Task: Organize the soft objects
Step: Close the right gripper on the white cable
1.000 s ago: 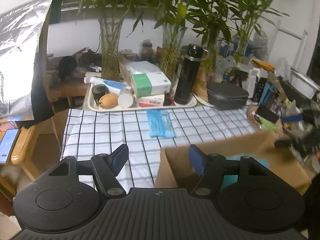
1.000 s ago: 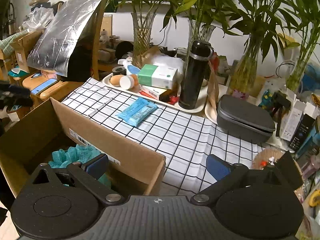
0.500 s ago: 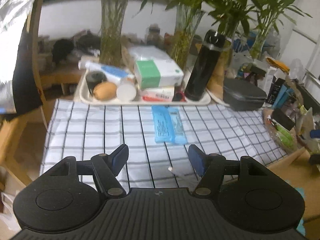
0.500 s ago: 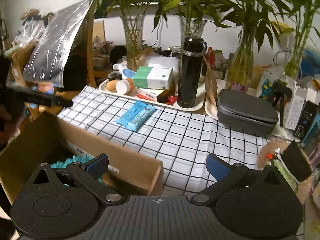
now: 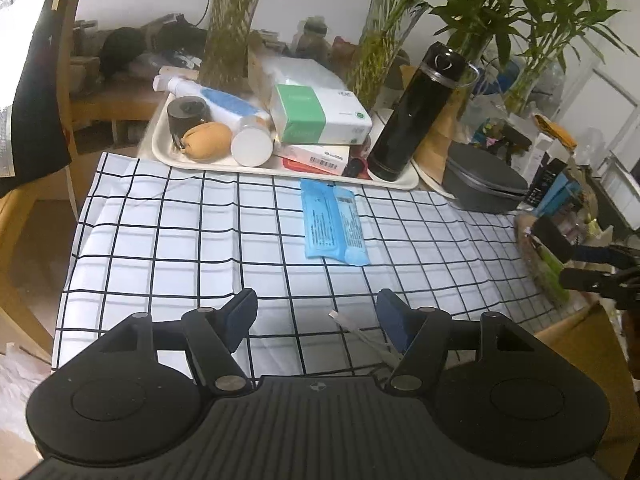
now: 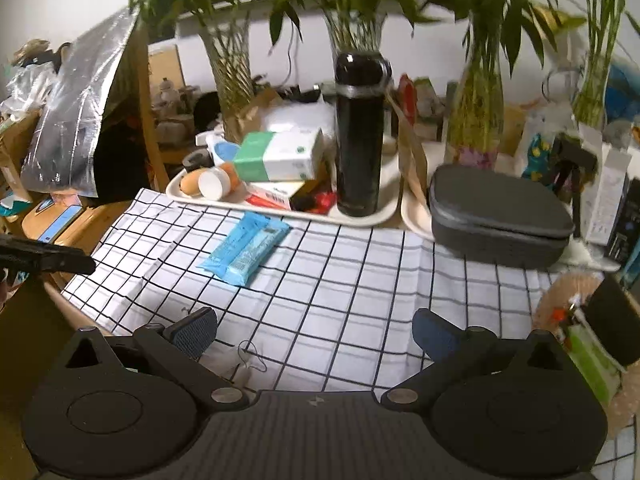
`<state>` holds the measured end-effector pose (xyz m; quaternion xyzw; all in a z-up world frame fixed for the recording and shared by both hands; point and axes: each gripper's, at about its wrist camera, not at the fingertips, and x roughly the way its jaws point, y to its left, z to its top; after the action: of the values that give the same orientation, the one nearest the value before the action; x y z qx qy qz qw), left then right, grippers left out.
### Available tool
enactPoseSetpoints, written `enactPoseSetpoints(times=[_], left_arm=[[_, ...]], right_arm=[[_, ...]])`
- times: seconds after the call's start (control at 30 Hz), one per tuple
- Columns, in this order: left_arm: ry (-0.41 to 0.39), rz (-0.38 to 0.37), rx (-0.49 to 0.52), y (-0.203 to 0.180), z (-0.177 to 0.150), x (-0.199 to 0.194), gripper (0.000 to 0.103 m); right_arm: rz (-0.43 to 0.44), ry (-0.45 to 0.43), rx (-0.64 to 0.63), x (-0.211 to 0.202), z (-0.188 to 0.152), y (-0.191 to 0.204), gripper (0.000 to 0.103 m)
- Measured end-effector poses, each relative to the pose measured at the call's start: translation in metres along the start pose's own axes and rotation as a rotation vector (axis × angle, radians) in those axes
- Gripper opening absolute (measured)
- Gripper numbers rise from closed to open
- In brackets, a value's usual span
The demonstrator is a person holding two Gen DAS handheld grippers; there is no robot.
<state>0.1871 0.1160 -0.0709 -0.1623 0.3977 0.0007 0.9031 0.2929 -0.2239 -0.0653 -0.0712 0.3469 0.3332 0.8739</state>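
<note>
Jaws spread and holding nothing, the left gripper [image 5: 316,310] hangs over a bench draped in a white cloth with a black grid [image 5: 200,240]; a thin pale strip [image 5: 362,336] lies on the cloth just inside its right finger. The right gripper [image 6: 314,330] hangs over the same cloth, its jaws likewise wide apart and empty, with a loose thread [image 6: 252,354] on the fabric between its fingers. Ahead of both lies the blue soft pack [image 5: 334,222], flat on the cloth and well clear of either gripper, its far end just short of a cream tray [image 5: 160,148]. The tray carries a tall black flask [image 5: 420,112] standing upright at its right end, a green-and-white box [image 5: 320,118] stacked on a red-and-white carton [image 5: 316,156], a tan rounded object [image 5: 206,142], a white-capped jar [image 5: 252,144] on its side, a dark roll [image 5: 188,112] and a white-and-blue bottle [image 5: 212,98] lying flat. To the right of the tray sits a closed grey case [image 6: 500,216]. Glass vases of green bamboo stalks [image 6: 476,120] line the back of the bench. In the left wrist view, the edge of a brown cardboard box [image 5: 580,328] shows at lower right; its contents cannot be seen. A silver foil sheet [image 6: 76,128] hangs at far left.
</note>
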Motion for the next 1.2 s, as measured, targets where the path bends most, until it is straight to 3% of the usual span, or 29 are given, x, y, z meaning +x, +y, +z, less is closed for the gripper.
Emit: enactPoseSetpoints(times=[0.4,0.63,0.83,0.9,1.0,1.2], left_arm=[[-0.003,-0.032,-0.033,0.005,0.004,0.002,0.065],[-0.018,-0.051,-0.038,0.005,0.004,0.0,0.065],[-0.016,-0.049,-0.047,0.007,0.005,0.0,0.065],[-0.015,-0.05,-0.048,0.006,0.005,0.0,0.065],[-0.011,-0.051,-0.049,0.006,0.005,0.001,0.065],[-0.002,-0.048,-0.054,0.006,0.006,0.002,0.065]], right_arm=[[0.048,0.054,-0.031,0.023,0.005,0.0,0.103],[0.187,0.053,-0.047,0.038,0.022,-0.015,0.101],[0.349,0.173,-0.117,0.087,0.03,-0.033,0.084],[0.395,0.221,-0.152,0.104,0.027,-0.033,0.072],[0.448,0.278,-0.237,0.126,0.02,-0.025,0.064],[0.56,0.311,-0.332,0.159,0.007,-0.014,0.058]])
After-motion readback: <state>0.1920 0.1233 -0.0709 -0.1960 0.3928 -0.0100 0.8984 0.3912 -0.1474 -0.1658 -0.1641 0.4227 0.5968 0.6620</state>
